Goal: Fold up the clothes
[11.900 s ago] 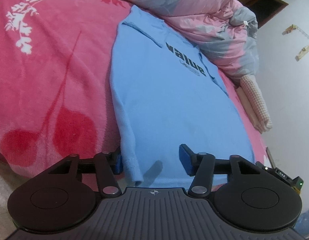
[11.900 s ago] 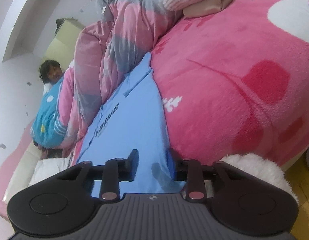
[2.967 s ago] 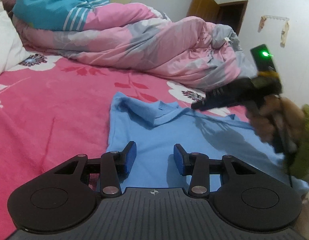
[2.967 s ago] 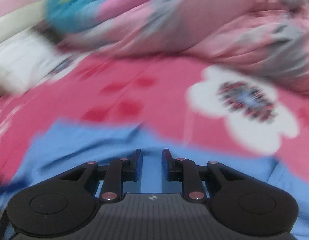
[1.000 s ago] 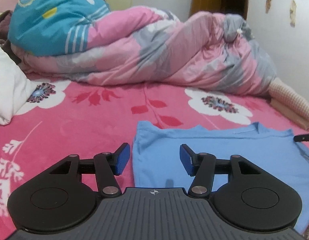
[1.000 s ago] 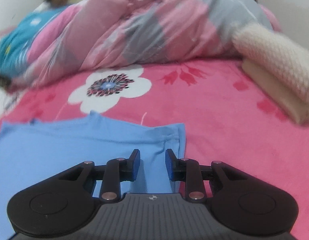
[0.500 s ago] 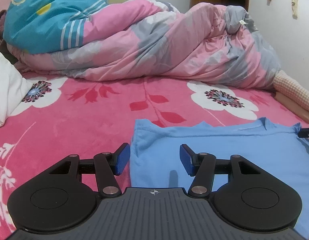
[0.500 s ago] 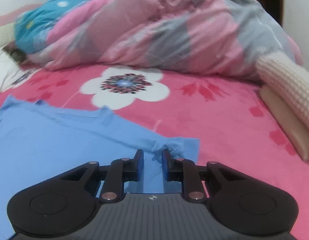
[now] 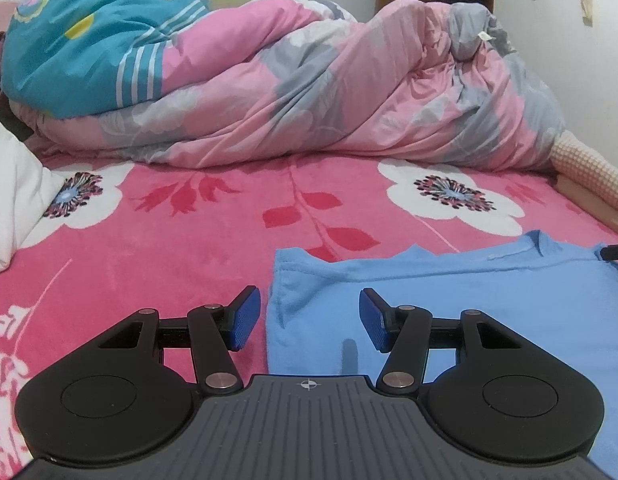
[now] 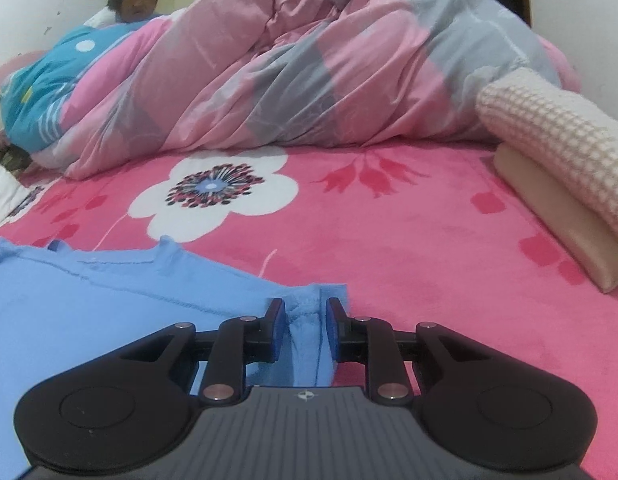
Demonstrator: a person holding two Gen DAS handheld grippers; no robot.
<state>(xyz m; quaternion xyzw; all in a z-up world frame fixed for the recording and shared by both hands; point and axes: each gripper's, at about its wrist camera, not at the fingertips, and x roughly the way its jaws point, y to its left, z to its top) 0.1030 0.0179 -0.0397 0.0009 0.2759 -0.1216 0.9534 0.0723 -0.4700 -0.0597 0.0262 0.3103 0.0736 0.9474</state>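
A light blue shirt (image 9: pixel 449 300) lies flat on the pink flowered blanket (image 9: pixel 189 248), folded to a broad strip. My left gripper (image 9: pixel 305 322) is open and straddles the shirt's left edge: one blue pad (image 9: pixel 243 322) is over the blanket, the other over the cloth. In the right wrist view the shirt (image 10: pixel 89 300) spreads to the left. My right gripper (image 10: pixel 306 330) is shut on a bunched ridge of its right corner. A dark tip of the right gripper (image 9: pixel 615 252) shows at the left wrist view's right edge.
A pink and grey quilt (image 9: pixel 349 92) is heaped across the back of the bed, with a person under a blue cover (image 9: pixel 89 48) at its left end. A waffle-knit roll on a beige folded cloth (image 10: pixel 557 184) lies at the right. A white pillow (image 9: pixel 13 196) is at the left.
My right gripper has shifted onto the shirt's right corner, and the cloth now bunches between its fingers. The left gripper has stayed open over the left edge.
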